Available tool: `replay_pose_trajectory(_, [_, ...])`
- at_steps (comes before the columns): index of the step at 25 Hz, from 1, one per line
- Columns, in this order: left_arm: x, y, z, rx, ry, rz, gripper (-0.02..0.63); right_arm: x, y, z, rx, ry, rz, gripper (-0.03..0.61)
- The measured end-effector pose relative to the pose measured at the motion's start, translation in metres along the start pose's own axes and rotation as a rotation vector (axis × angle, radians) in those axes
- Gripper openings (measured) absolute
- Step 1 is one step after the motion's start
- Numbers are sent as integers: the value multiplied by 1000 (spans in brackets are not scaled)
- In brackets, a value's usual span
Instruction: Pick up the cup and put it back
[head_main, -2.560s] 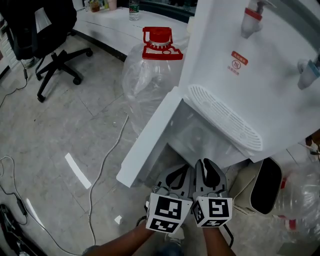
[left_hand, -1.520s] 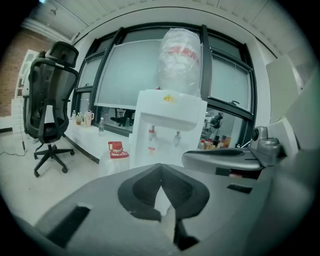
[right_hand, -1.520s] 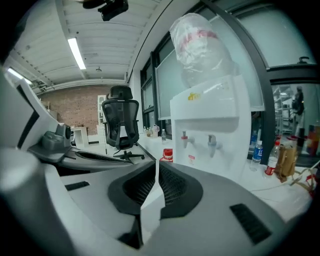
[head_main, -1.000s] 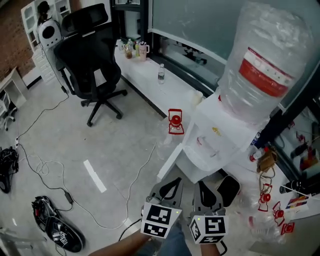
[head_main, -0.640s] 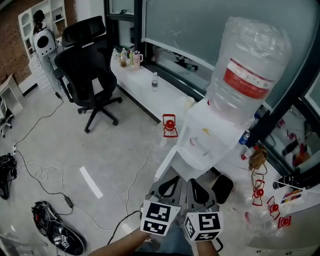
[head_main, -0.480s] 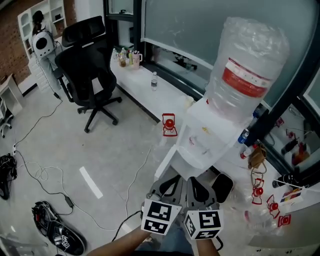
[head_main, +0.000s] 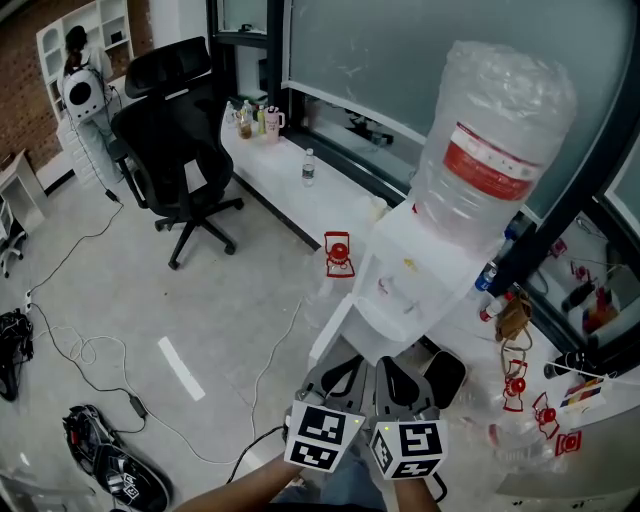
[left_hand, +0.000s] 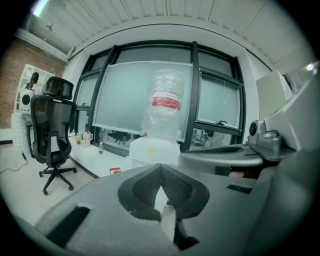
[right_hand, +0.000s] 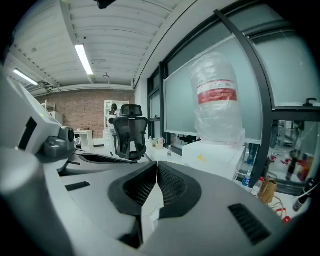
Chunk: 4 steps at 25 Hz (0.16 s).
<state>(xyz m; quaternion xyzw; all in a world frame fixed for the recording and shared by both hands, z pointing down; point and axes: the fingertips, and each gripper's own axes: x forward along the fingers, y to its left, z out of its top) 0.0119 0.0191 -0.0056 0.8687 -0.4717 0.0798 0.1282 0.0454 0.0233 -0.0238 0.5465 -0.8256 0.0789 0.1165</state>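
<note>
Floor (head_main: 150, 290) lies beneath closed left gripper (head_main: 350, 362), right gripper (head_main: 390, 364)

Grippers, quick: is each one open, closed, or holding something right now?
Left gripper: closed, nothing between the jaws.
Right gripper: closed, nothing between the jaws.

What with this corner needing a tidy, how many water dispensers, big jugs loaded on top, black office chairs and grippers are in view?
Water dispenser: 1
Big jug on top: 1
Black office chair: 1
Grippers: 2 (left gripper, right gripper)
Total: 5
</note>
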Motion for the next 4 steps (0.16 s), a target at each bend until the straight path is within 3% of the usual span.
replay_pose_trajectory(4, [0,0,-5,0,11,-1,11,0,-1,-3,4,5,-1,23])
